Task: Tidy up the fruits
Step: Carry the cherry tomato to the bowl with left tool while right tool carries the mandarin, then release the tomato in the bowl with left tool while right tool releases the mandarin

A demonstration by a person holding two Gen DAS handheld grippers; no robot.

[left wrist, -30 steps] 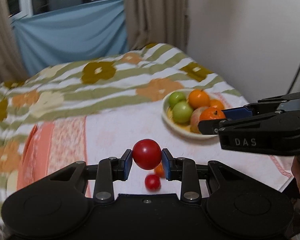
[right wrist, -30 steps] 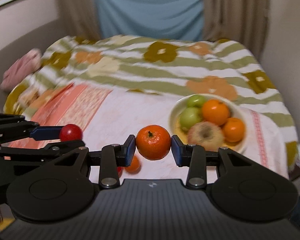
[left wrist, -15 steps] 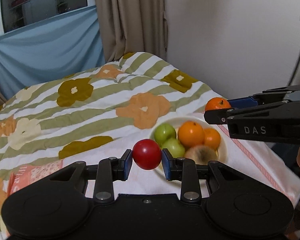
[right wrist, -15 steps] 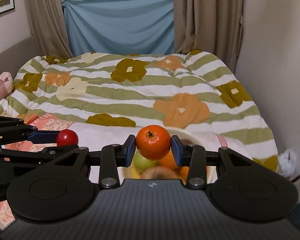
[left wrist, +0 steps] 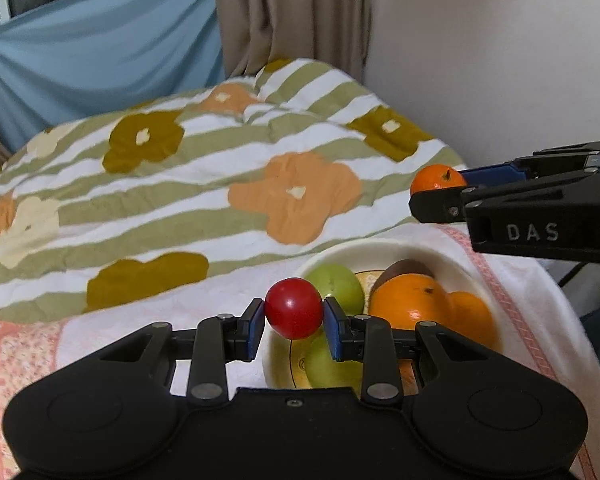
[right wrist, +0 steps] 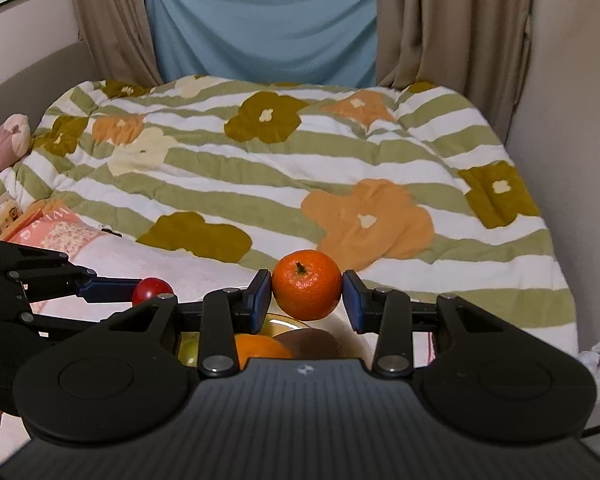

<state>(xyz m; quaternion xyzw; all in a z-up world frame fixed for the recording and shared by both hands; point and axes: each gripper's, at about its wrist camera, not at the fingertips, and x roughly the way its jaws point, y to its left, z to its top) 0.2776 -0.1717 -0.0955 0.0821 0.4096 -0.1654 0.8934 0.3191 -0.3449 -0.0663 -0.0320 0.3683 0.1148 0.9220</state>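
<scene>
My left gripper [left wrist: 294, 322] is shut on a small red tomato [left wrist: 294, 307] and holds it over the near left rim of the white bowl [left wrist: 384, 246]. The bowl holds two green apples [left wrist: 336, 282], oranges [left wrist: 410, 300] and a brown fruit [left wrist: 408, 266]. My right gripper [right wrist: 306, 300] is shut on a mandarin [right wrist: 306, 284] above the bowl's far side. In the left wrist view the right gripper [left wrist: 440, 196] comes in from the right with the mandarin [left wrist: 436, 178]. In the right wrist view the left gripper [right wrist: 150, 294] and the tomato [right wrist: 152, 288] show at left.
The bowl stands on a white towel [left wrist: 204, 300] with pink trim on a bed with a striped floral blanket [right wrist: 300, 152]. A wall [left wrist: 500, 60] lies close on the right, curtains [right wrist: 260, 20] at the back. A pink cushion [right wrist: 4, 140] lies far left.
Both grippers moved forward over the bowl with their fruits still held. The bowl now lies directly beneath the fingers in both views.
</scene>
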